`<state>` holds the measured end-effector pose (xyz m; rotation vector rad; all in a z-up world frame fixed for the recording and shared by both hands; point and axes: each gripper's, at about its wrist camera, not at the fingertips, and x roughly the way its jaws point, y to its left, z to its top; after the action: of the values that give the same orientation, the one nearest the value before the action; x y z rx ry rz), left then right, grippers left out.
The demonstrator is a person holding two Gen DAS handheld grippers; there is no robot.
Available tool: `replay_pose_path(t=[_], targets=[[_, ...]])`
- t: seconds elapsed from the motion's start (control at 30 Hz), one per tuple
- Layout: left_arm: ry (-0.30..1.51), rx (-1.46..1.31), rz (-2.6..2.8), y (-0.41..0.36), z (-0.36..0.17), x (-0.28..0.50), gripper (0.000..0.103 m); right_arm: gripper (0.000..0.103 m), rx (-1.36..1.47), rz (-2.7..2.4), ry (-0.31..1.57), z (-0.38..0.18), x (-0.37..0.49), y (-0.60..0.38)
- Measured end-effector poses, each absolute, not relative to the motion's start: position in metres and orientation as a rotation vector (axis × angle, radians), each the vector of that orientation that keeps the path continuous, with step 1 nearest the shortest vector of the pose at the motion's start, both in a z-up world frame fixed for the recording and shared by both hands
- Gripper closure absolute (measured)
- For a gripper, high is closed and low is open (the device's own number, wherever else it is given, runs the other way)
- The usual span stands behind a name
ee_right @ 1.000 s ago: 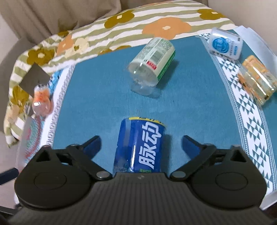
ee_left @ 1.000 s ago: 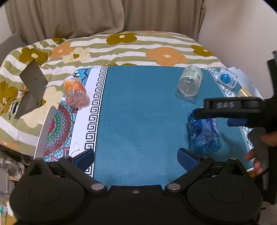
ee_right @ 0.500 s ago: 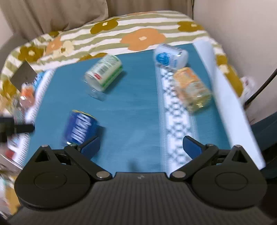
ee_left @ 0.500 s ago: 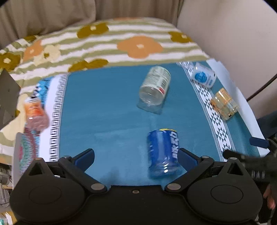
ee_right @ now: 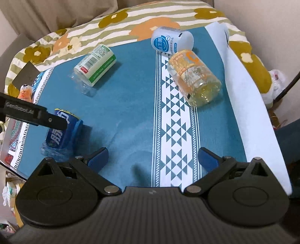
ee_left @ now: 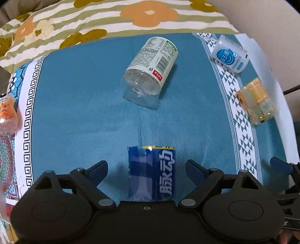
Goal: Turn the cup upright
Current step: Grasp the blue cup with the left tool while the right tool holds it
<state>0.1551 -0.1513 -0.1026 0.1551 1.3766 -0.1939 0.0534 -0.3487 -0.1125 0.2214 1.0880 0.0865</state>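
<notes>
on teal cloth (ee_left: 78, 97): blue-labelled cup (ee_left: 152, 173) lying on its side
left gripper (ee_left: 147, 169): jaws wide, straddling cup, no contact
right gripper (ee_right: 152, 156): jaws wide, empty

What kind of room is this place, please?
Probably a bedroom at home: a flowered quilt lies behind the blue cloth, with a curtain behind it.

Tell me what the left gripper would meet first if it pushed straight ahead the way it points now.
The blue cup, lying on its side between the open fingers of the left gripper. Beyond it, probably the green-labelled cup, though depth is uncertain.
</notes>
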Motion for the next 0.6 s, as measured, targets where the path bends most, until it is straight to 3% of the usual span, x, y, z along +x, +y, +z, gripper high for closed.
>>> replay_pose_path(t=[0.3,0.43,0.6], targets=[[1.445,0.205,-0.161,-0.164,-0.12,0.168,0.017,0.0,0.282,0.128,1.094,-0.119,0.07,-0.37],[1.481,0.2,-0.148,-0.166,-0.128,0.172,0.039,0.0,0.296,0.138,1.093,-0.12,0.072,-0.375],[1.492,0.177,-0.158,-0.161,-0.13,0.174,0.04,0.0,0.302,0.134,1.091,-0.121,0.072,-0.376]])
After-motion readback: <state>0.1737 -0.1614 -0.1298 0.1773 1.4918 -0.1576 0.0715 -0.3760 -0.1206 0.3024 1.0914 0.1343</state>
